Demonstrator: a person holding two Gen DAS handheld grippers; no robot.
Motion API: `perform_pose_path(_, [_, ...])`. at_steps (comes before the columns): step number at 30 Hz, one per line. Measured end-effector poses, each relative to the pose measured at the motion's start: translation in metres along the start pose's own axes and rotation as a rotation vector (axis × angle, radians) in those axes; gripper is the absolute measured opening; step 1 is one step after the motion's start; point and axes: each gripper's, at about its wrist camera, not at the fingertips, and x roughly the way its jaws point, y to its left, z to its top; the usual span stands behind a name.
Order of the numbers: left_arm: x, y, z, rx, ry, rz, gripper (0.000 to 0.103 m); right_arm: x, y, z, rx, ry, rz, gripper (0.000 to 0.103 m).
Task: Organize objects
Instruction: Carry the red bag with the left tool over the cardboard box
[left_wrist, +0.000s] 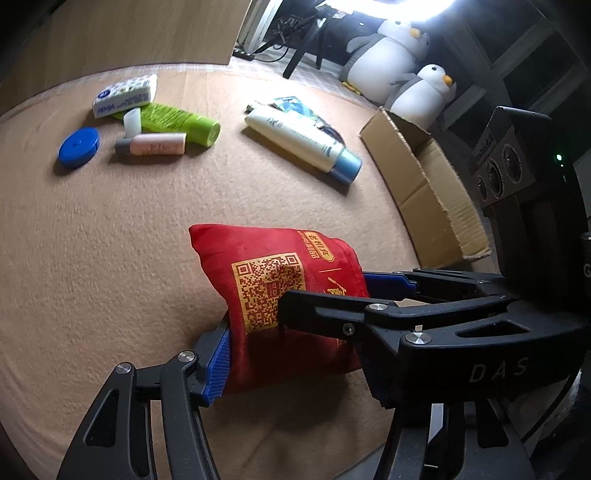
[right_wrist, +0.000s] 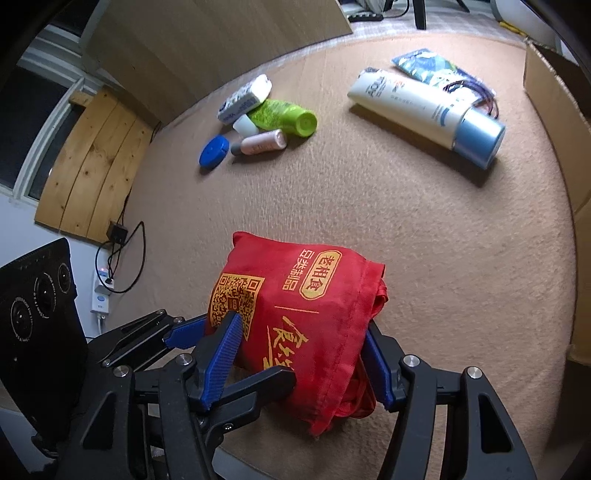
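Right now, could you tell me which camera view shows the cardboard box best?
The left wrist view shows the cardboard box best: its open top, inner walls and torn front flap are visible beside the carpet. The right wrist view catches only a strip of its outer wall at the right edge, so its inside stays hidden.

"老相食" and "豆类制品" are printed on the red bag (right_wrist: 314, 314); "Vinda" is read on the tissue pack (left_wrist: 123, 95); "DAS" is marked on the left gripper (left_wrist: 299, 354).

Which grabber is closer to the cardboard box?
Right. The right gripper clamps the red bag's side facing the box; the left gripper clamps its far side.
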Motion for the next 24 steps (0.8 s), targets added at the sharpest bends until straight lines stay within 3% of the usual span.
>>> perform_pose_path(12, [-0.016,-0.063,0.044,0.112,-0.084,-0.063,0.064,-0.070,-0.013,0.013,0.000,-0.141,-0.042,0.059])
perform_pose_path(24, [0.028,-0.171,0.098,0.250,-0.111,-0.160,0.064,-0.161,-0.089,0.024,0.075,-0.294,-0.149,0.059])
